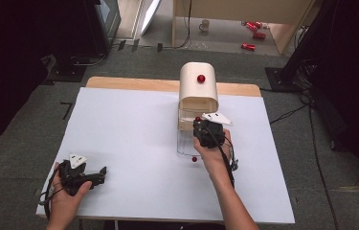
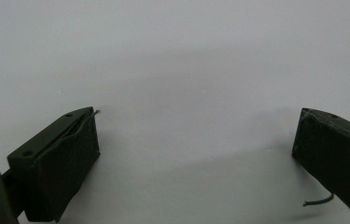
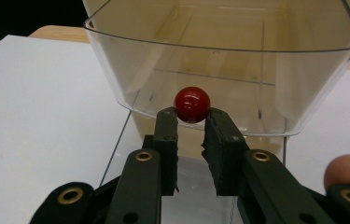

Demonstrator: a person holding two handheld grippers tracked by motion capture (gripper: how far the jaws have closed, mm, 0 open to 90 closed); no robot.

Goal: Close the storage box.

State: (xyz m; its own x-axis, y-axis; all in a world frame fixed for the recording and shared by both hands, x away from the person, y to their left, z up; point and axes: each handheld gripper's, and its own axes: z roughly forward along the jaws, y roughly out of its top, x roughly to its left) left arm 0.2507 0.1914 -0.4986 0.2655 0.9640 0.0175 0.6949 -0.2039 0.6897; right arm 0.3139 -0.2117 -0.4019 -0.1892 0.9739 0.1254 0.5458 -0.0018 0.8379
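A white table [image 1: 134,143] seen from above, with a cream, round-topped bread box [image 1: 198,88] standing near its far edge; a red knob [image 1: 200,78] sits on the box's curved top; a clear plastic door [image 3: 219,70] curves out from the front of the box toward the person; the right gripper [image 3: 192,119], held in the person's right hand [image 1: 211,153] in front of the box, has its two black jaws closed on a small red ball handle [image 3: 192,104] fixed to the edge of that clear door, one pad against each side of the ball; a second red ball [image 1: 194,158] shows at the near edge of the clear part, just beside the right hand; the left gripper [image 1: 101,173] rests in the left hand [image 1: 64,196] at the near left corner of the table, well apart from the box; its jaws stand wide open with only bare white table between them.
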